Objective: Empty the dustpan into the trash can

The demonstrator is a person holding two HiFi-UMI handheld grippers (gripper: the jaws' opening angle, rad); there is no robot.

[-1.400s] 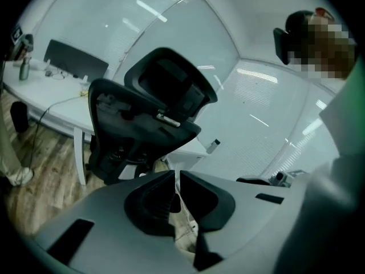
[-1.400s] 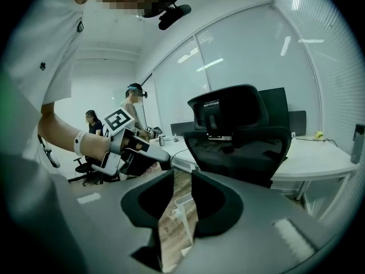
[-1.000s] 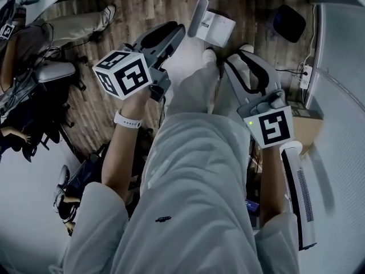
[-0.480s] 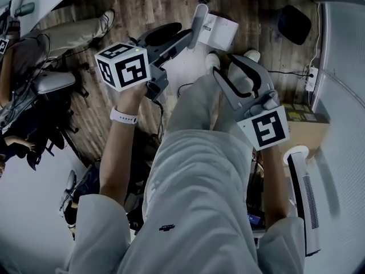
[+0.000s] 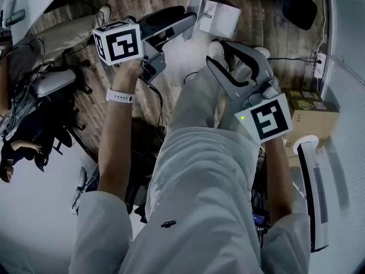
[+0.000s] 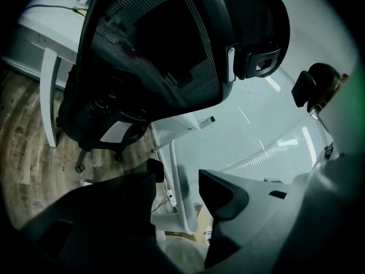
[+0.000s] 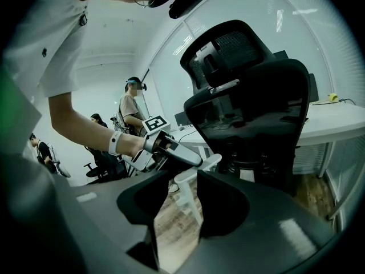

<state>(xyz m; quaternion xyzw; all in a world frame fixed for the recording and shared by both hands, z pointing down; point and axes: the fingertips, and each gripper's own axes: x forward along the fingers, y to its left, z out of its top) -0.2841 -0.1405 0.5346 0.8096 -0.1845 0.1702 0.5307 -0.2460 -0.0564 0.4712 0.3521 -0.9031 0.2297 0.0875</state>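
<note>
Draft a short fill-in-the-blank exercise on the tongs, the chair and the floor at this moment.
The handle between the left tongs is ____ in colour.
The office chair beyond it is ____.
In the right gripper view, the marker cube beyond the right tongs belongs to the ____ tongs.
The floor is ____ planking.
Missing words: white; black; left; wood.
Both tongs have just been opening, each with a handle between them.

The dustpan (image 5: pixel 221 19) is recorded as white, set on the wooden floor (image 5: pixel 262 4), with its pale long handle (image 6: pixel 181 187) raised near upright. Contents cannot be determined.
</note>
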